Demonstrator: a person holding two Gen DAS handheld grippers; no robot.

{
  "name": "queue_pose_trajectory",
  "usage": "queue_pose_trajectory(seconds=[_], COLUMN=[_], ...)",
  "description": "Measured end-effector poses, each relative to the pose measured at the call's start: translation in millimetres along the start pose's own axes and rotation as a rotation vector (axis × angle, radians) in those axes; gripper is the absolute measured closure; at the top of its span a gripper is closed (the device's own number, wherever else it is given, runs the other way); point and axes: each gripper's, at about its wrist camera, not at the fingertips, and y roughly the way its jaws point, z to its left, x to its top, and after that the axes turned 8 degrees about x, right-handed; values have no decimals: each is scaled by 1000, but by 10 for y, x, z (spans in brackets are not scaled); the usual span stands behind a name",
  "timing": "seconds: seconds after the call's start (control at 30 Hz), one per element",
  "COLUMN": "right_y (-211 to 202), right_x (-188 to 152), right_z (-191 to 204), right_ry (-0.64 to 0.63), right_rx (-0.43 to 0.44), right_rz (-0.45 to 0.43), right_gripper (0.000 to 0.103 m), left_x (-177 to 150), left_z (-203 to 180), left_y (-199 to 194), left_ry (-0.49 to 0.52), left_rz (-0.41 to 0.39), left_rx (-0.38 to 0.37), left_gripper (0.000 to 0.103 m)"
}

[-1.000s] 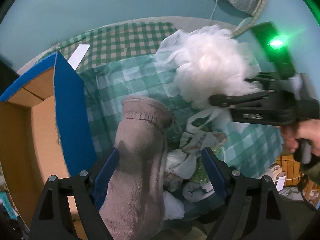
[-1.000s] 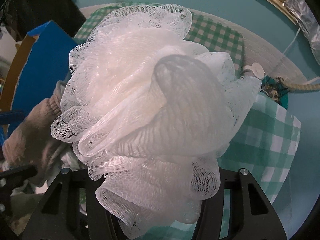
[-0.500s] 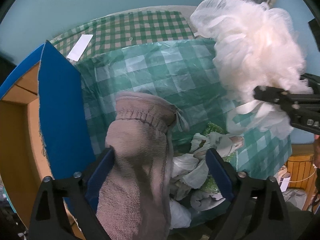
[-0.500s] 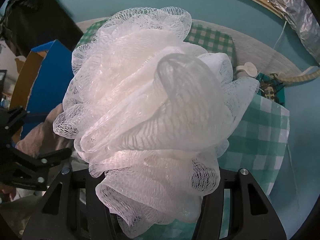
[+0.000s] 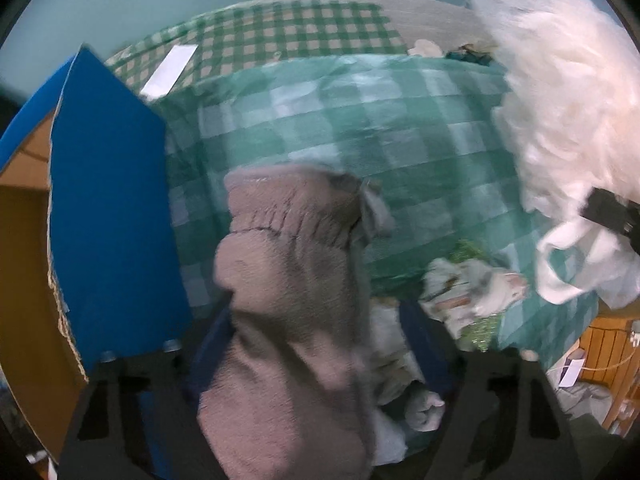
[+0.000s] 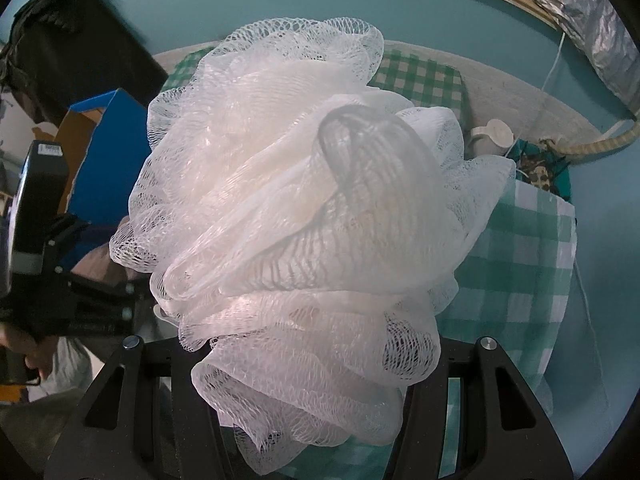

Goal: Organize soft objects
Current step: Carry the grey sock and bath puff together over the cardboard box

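My left gripper (image 5: 316,344) is shut on a grey-brown fleece sock (image 5: 288,280) that stands up between its blue pads (image 5: 208,344). It hangs over a pile of white and pale soft items (image 5: 472,292) lying in a green checked bag (image 5: 360,120). My right gripper (image 6: 316,408) is shut on a white mesh bath pouf (image 6: 304,208) that fills its view. The pouf also shows at the right of the left wrist view (image 5: 560,92), held above the bag. The left gripper's body shows at the left of the right wrist view (image 6: 36,240).
A cardboard box with a blue flap (image 5: 108,200) stands open at the left, next to the bag. A green checked cloth (image 5: 272,36) with a white card (image 5: 168,68) lies behind. A wooden crate (image 5: 608,344) is at the lower right. A teal wall is at the back.
The pouf has risen and moved right in the left wrist view. The left gripper with the sock has lifted slightly and moved back from the bag; its view is now blurred.
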Motion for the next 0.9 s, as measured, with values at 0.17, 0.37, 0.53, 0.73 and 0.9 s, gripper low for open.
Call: queue_pose_trajectory(seconds=[0.17,0.37,0.53,0.73,0.9], right_y=[17,7,-33,-99,-146], right_x=[10,-28,-55,-89,-97], right_z=[-26,27,73,133,209], right_ry=[7,7,2,-6,-10], right_rx=[6,9,11,6,4], right_rz=[3,0,-9,-20,-27], right_gripper=[50,50,50,50,50], left_x=[-55,-118,-163,-266,-270], left_z=[164,171,172,191,207], left_y=[71,-10,-96,-310,-454], left_ry=[-45,-45,-46,-44,-57], left_rz=[25,-5,-31,-72,-110], left_rx=[-34,-34,-36,-50,-65], left_gripper=[53,71,77,79,80])
